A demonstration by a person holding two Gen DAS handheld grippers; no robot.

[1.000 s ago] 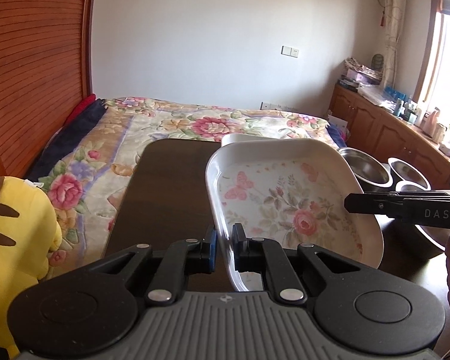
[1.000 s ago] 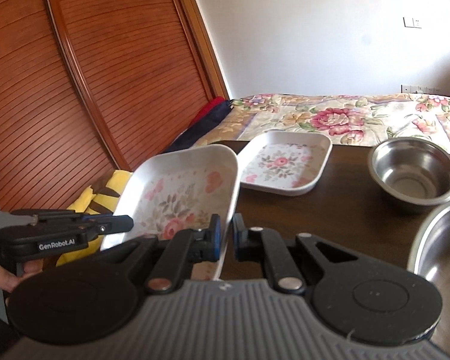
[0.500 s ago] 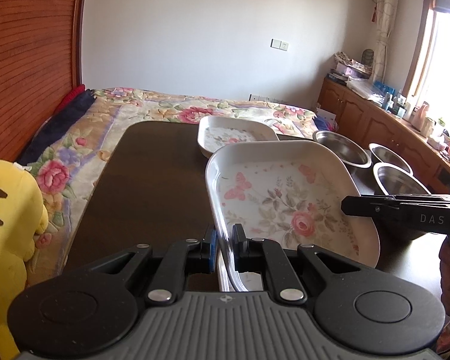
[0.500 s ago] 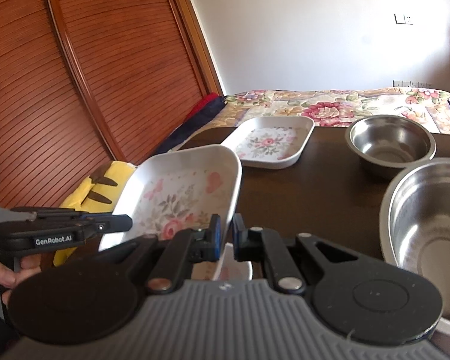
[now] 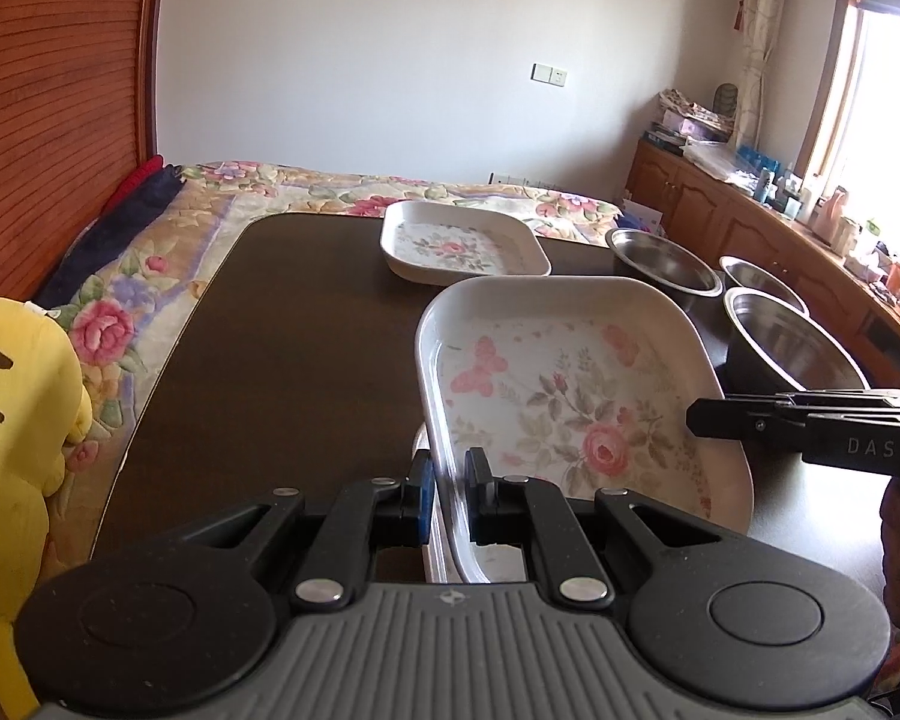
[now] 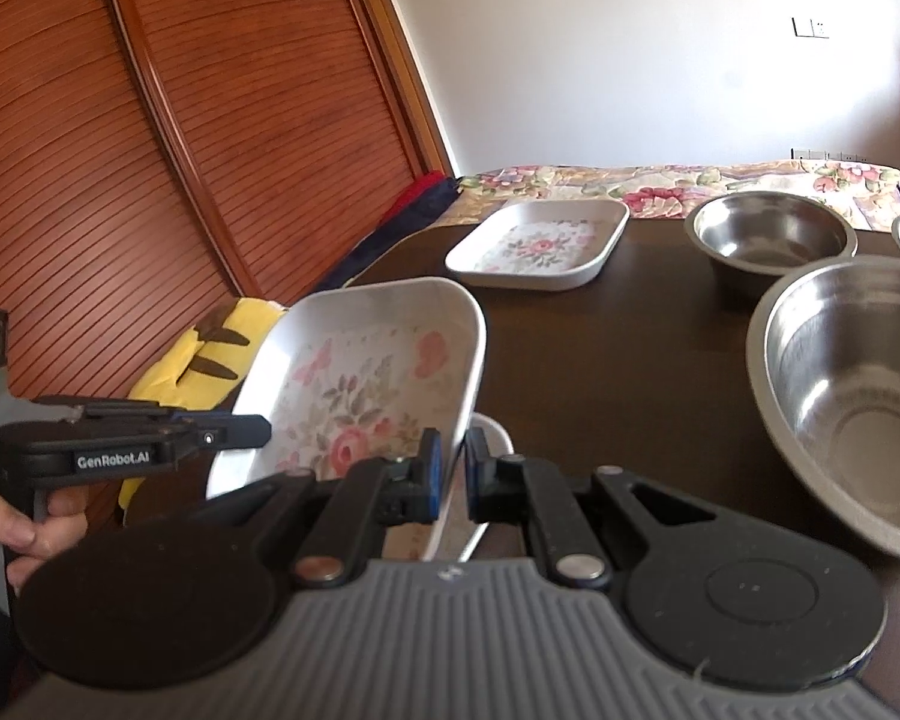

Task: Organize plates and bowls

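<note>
Left gripper (image 5: 447, 495): fingers nearly closed, they pinch the left rim of the held plate (image 5: 570, 396); only the rim is between them.
Right gripper (image 6: 452, 474): fingers also narrow, clamped on the opposite rim of the same plate (image 6: 360, 378).
Held plate: white, rectangular w/ rounded corners, pink rose & butterfly print inside; lifted and tilted above the near edge of the surface (image 5: 282, 348).
Under it: white rim of another dish (image 6: 492, 429) shows just below; cannot tell what kind.
Far plate (image 5: 459, 246): same floral style, lies flat on the surface near the bed (image 5: 150, 264), well apart from the held one.
Bowls: 3 steel ones, at the right side; large bowl (image 6: 852, 396) nearest, mid bowl (image 6: 771, 237) behind it, 3rd bowl (image 5: 762, 282) only partly seen.
Count: 2 floral plates clear, 3 bowls.
Other: yellow plush toy (image 5: 12, 420) beside the surface, left.
</note>
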